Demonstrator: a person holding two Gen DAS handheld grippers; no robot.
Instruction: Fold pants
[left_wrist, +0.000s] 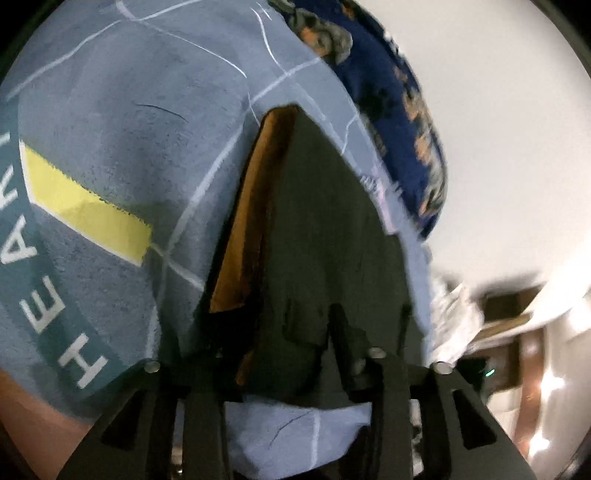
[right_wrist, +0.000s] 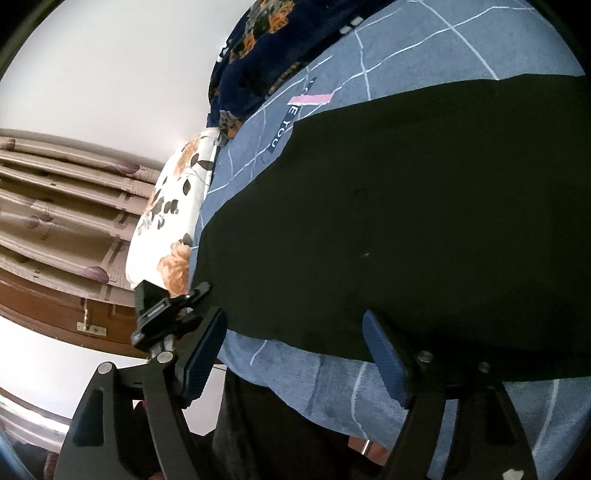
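In the left wrist view, dark pants rise like a tent in front of the camera, showing an orange-brown inner strip. My left gripper is shut on this lifted fabric, which hides most of its fingers. The blue bedsheet shows underneath. In the right wrist view the black pants lie flat on the blue checked bedsheet. My right gripper stands open at their near edge, and its blue pads touch nothing.
A dark blue floral blanket lies bunched along the far side of the bed. A white floral pillow sits at the bed's left edge, with a black clamp below it. Curtains and a white wall are beyond.
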